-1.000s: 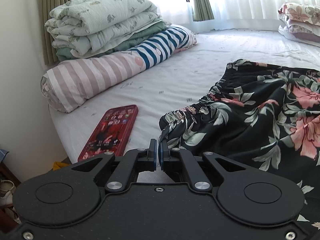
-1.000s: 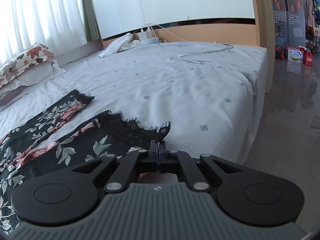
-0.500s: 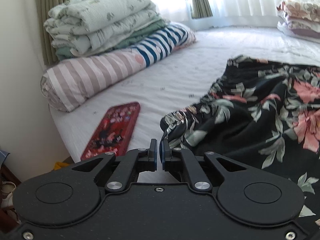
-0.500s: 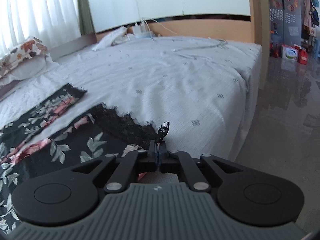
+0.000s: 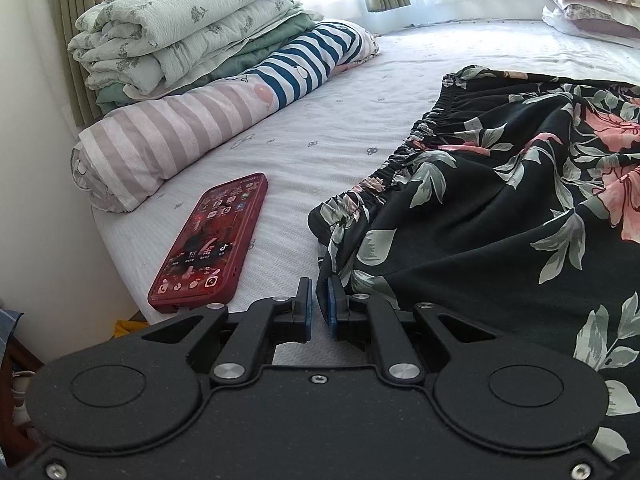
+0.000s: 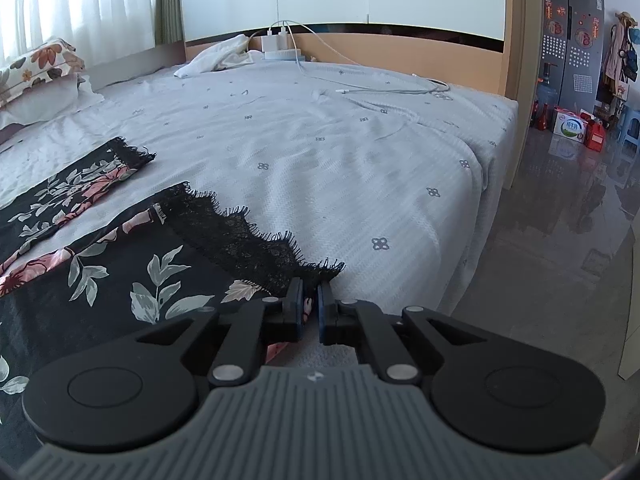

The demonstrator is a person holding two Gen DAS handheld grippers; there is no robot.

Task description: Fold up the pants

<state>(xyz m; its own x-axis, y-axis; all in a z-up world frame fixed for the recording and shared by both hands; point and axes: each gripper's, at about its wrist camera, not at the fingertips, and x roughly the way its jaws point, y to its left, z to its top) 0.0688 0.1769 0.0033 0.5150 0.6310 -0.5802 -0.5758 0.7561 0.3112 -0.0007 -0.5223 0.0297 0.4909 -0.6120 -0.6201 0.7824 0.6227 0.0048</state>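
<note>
Black floral pants lie spread on the white bed; the elastic waistband shows in the left wrist view. My left gripper is slightly open at the waistband's near corner, the cloth beside its right finger. In the right wrist view the leg ends in a black lace hem. My right gripper is slightly open at the hem's near corner, which lies flat on the bed. The second leg lies further left.
A red phone lies on the bed left of the waistband. Folded quilts and a striped roll are stacked behind it. Pillows sit far back. A charger cable runs near the headboard. The bed edge drops to the floor on the right.
Both grippers have opened a little and let go of the pants; the lace corner that stood up in the right gripper now lies flat. Both grippers sit lower over the bed.
</note>
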